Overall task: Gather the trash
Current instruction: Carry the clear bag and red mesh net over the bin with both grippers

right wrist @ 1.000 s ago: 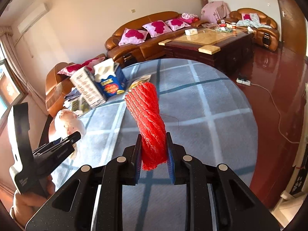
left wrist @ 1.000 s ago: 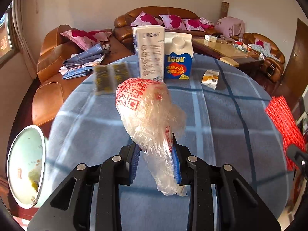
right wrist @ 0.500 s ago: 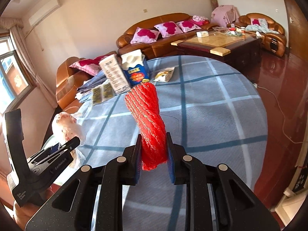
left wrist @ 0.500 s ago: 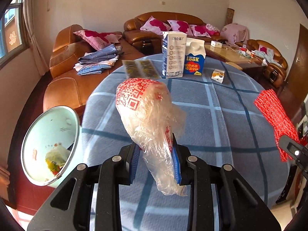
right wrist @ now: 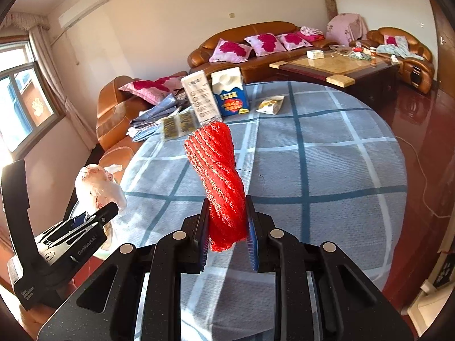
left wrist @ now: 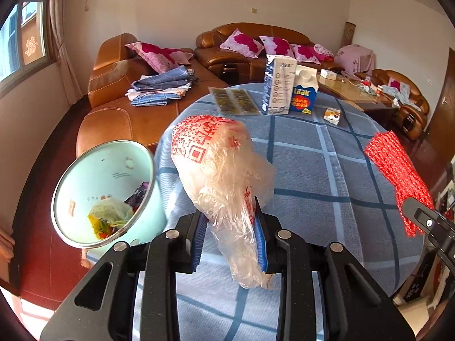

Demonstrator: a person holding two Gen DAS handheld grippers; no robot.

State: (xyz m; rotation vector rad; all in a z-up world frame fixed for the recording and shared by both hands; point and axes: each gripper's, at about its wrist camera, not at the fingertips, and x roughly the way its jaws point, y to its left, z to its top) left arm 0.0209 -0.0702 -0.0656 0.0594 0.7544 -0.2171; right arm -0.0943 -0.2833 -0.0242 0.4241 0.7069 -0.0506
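My left gripper (left wrist: 231,236) is shut on a crumpled clear plastic bag with red print (left wrist: 216,164), held above the near left edge of the round table (left wrist: 327,176). A pale green trash bin (left wrist: 108,190) with rubbish inside stands on the floor just left of it. My right gripper (right wrist: 227,234) is shut on a twisted red mesh net (right wrist: 219,176) over the table's near side. In the left wrist view the red net (left wrist: 395,176) shows at the right edge. The bag (right wrist: 96,184) and the left gripper (right wrist: 82,227) appear at the left in the right wrist view.
At the table's far side stand a white carton (left wrist: 277,85) and a blue milk carton (left wrist: 304,91), with a flat packet (left wrist: 234,101) and a small snack box (left wrist: 332,116). Brown leather sofas (left wrist: 136,99) and a coffee table (right wrist: 338,65) lie beyond.
Both grippers have drawn back toward the table's near left edge with their loads. The trash bin has come fully into the left wrist view, and the cartons look farther away.
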